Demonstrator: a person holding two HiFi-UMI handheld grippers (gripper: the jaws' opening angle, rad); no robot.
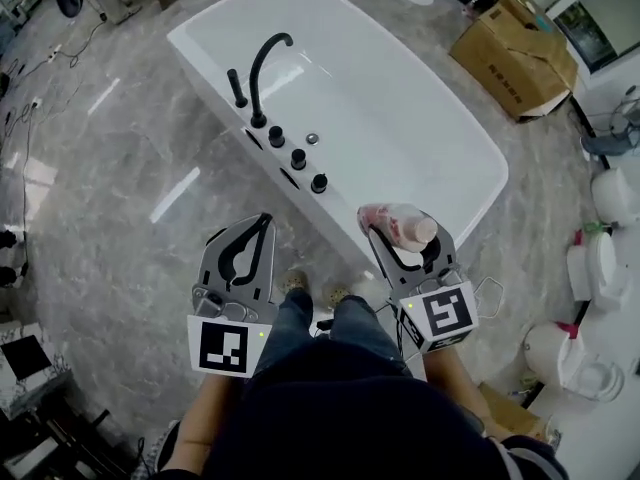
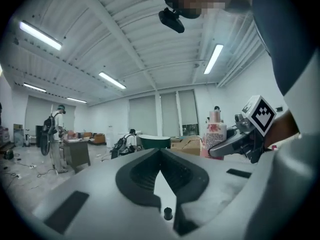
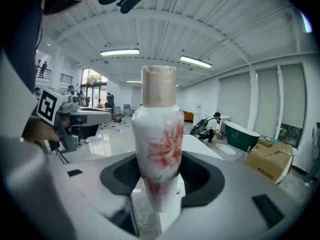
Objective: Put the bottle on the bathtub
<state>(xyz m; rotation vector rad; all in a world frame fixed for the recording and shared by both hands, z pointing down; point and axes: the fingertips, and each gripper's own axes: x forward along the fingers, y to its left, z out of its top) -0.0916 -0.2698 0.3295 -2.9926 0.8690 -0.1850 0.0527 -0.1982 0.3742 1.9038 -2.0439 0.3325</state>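
White floral bottle (image 3: 159,139) in right gripper (image 1: 402,232)

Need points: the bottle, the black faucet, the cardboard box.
bottle (image 3: 160,144): right gripper view, on the flower-printed body.
black faucet (image 1: 256,80): head view, on the rising part of its curved spout.
cardboard box (image 1: 512,56): head view, on its top face.

Bright even light came from ceiling strips (image 2: 41,35); glare streaked floor (image 1: 175,194). Gripper views bowed, corners black; bottle (image 3: 159,134) base looked perhaps slightly blurred.
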